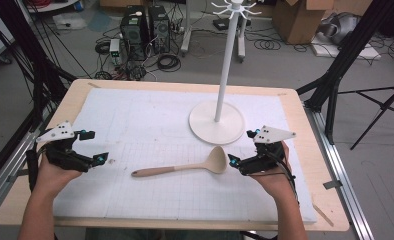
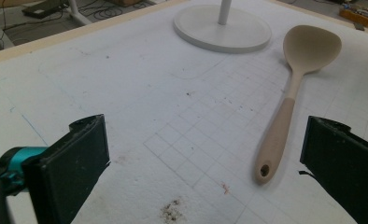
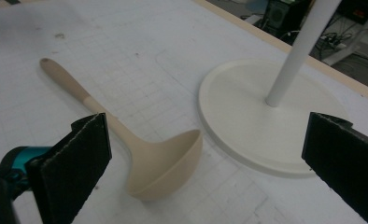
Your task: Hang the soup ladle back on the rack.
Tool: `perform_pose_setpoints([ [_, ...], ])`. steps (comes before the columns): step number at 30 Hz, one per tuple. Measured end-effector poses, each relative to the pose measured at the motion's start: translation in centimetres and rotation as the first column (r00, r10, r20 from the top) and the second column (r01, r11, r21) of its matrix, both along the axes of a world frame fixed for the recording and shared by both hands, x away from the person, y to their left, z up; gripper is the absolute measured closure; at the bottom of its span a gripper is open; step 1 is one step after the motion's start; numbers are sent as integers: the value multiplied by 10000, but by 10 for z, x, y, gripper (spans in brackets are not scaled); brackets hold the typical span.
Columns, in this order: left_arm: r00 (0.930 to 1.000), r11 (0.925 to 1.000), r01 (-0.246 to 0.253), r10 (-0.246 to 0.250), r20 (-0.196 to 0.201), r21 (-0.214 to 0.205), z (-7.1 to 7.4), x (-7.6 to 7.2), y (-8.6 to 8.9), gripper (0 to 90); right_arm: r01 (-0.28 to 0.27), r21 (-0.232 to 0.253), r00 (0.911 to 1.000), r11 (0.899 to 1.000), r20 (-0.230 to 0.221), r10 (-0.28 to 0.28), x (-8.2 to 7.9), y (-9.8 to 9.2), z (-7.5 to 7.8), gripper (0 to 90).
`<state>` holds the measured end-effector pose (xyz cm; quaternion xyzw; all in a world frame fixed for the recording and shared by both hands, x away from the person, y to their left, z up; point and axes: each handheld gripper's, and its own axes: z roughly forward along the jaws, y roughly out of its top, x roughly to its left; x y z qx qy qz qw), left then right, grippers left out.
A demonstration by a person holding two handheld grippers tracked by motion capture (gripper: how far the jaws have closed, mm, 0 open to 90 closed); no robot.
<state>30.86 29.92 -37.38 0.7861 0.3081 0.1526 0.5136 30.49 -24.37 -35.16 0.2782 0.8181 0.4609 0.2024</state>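
High view: the wooden table [image 1: 80, 87] is covered almost to its edges by a white gridded mat [image 1: 150, 120], and wide bare mat is seen left of and behind the ladle, with a narrower strip between the ladle and the table's near edge. A white hook stand [image 1: 217, 122] is set just behind the ladle's bowl, its round base close to the bowl but apart from it.

The left gripper [image 1: 96, 147] is held low over the mat, well left of the ladle's handle end, its jaws spread wide and closed on nothing; the forearm is brought in from the near edge. The right gripper [image 1: 240, 149] is held just right of the ladle's bowl, its jaws likewise spread and empty, the hand tilted inward toward the bowl.

The beige ladle [image 1: 185, 167] is laid flat on the mat, touched by neither gripper. Its long axis is run nearly parallel to the table's near edge, the bowl turned toward the right gripper and the handle end, pierced by a hanging hole [image 2: 265, 170], pointed at the left gripper.
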Motion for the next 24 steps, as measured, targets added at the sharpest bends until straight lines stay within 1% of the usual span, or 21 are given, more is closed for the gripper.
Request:
perform_pose_setpoints([
  [2, 10000, 10000, -17, 17, 42, 34, 1, -1, 2, 17, -168, -29, 9999, 9999, 18, 168, 3, 5, 3, 1],
  [3, 10000, 10000, -33, 33, 36, 17, 2, -2, 3, 17, -213, -48, 9997, 9998, -82, 212, 4, 8, 4, 1],
  [5, 10000, 10000, -47, 47, 67, -20, 3, -3, 4, 17, -393, -160, 9992, 9991, -59, 392, 8, 13, 6, 1],
  [7, 9999, 10000, -86, 86, 85, -34, 4, -3, 6, 17, -560, -224, 9984, 9982, -136, 557, 12, 20, 8, 1],
  [8, 9999, 9999, -123, 123, 95, -23, 4, -3, 7, 17, -700, -172, 9975, 9974, -114, 698, 14, 23, 9, 1],
  [10, 9999, 9999, -144, 144, 64, 2, 4, -4, 8, 16, -927, -169, 9954, 9955, -261, 923, 19, 30, 10, 1],
  [13, 9999, 9999, -145, 145, 39, 12, 4, -4, 10, 17, -1211, -339, 9920, 9921, -393, 1197, 26, 42, 11, 1],
  [15, 9999, 9998, -161, 161, 8, 73, 4, -4, 10, 17, -1490, -452, 9882, 9878, -421, 1472, 31, 50, 12, 1],
  [17, 9999, 9999, -150, 150, 12, 72, 4, -4, 10, 16, -1699, -584, 9842, 9837, -616, 1663, 35, 59, 12, 1],
  [19, 9999, 9998, -169, 169, 13, 107, 4, -4, 10, 17, -1961, -785, 9786, 9774, -783, 1901, 39, 68, 11, 1],
  [21, 9999, 9998, -168, 168, 10, 147, 4, -4, 10, 17, -2230, -958, 9726, 9701, -885, 2148, 42, 79, 10, 1],
  [24, 9999, 9997, -170, 169, 21, 150, 4, -4, 10, 17, -2676, -1227, 9607, 9557, -1100, 2549, 48, 94, 8, 1],
])
